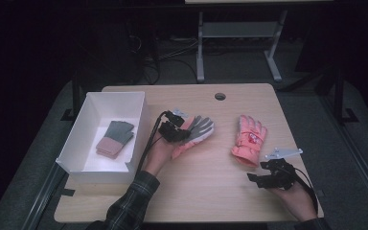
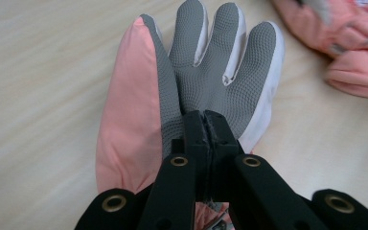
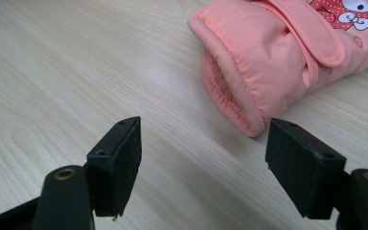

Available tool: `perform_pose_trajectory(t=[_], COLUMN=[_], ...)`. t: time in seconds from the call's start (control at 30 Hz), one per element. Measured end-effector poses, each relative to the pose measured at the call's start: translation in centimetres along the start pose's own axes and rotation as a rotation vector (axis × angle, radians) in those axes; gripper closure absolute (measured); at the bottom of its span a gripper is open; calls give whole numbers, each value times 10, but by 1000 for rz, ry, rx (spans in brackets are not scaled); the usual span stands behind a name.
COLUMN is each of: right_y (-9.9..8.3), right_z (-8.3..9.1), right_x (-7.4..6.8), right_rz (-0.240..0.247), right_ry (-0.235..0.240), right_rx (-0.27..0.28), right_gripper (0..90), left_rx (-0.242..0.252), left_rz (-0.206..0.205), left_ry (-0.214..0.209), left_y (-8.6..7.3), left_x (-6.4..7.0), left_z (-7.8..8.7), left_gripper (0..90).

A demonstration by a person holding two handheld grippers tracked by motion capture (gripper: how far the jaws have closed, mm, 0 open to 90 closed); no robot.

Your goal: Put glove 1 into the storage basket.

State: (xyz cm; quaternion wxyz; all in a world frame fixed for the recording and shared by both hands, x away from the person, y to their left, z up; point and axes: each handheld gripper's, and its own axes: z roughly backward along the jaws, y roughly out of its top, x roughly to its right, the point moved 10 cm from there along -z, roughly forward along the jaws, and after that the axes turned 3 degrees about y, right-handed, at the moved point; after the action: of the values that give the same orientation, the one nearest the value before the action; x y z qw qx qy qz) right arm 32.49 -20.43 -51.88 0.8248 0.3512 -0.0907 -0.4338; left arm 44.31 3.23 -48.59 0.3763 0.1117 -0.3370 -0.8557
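From the high view, your left tool [image 1: 173, 130] sits on the grey-palmed glove [image 1: 196, 132], which lies on the desk [image 1: 211, 191] just right of the white box [image 1: 90, 165]. Inside that box rests a grey and pink glove [image 1: 115, 139]. Well to the right of the box lies the pink glove [image 1: 249, 139], cuff toward you, apart from the grey-palmed glove. Your right tool [image 1: 259, 178] hovers near that cuff, on the side farthest from the box, in your right hand [image 1: 294, 199].

In the left gripper view, your left tool [image 2: 206, 122] has its jaws pressed together, pinching the grey palm fabric of the grey-palmed glove [image 2: 211, 72]. The glove lies palm up, its pink side panel at the left, fingers pointing away from you. The cuff of the pink glove [image 2: 350, 57] shows at the upper right, apart from the first glove.

In the right gripper view, your right tool [image 3: 203, 148] has its jaws spread wide with nothing between them but bare desk [image 3: 76, 72]. The pink glove [image 3: 278, 62] lies just beyond, its open cuff near the right-hand jaw, not touching it.
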Motion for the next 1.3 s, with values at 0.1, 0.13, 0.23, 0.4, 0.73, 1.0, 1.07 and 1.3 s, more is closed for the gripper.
perform_pose_trajectory(t=[0.1, 0.13, 0.23, 0.4, 0.73, 1.0, 1.07, 1.3], right_y=[0, 0, 0, 0, 1, 0, 0, -1], right_z=[0, 0, 0, 1, 0, 1, 1, 1], right_x=[0, 0, 0, 0, -1, -1, 0, -3], right_rz=[-2, -2, 0, -8, -2, -2, -1, 6], right_ry=[0, -1, -3, 0, 2, 8, 8, 9], right_rx=[1, 2, 4, 6, 6, 12, 13, 12], right_gripper=[277, 276, 276, 273, 267, 264, 264, 261], left_rx=[-4, -3, -22, 0, -25, -97, -104, -124], left_rz=[0, 0, -24, -38, -16, -9, -14, -35], left_ry=[-22, -33, -66, -93, 31, -2, -25, -100], left_y=[-3, -4, -9, -9, -8, -31, -37, -54], left_x=[16, 21, 37, 48, -8, -7, -2, 18], left_z=[0, -1, -3, -4, 3, -12, -8, 7], left_gripper=[888, 887, 885, 804, 895, 895, 895, 895])
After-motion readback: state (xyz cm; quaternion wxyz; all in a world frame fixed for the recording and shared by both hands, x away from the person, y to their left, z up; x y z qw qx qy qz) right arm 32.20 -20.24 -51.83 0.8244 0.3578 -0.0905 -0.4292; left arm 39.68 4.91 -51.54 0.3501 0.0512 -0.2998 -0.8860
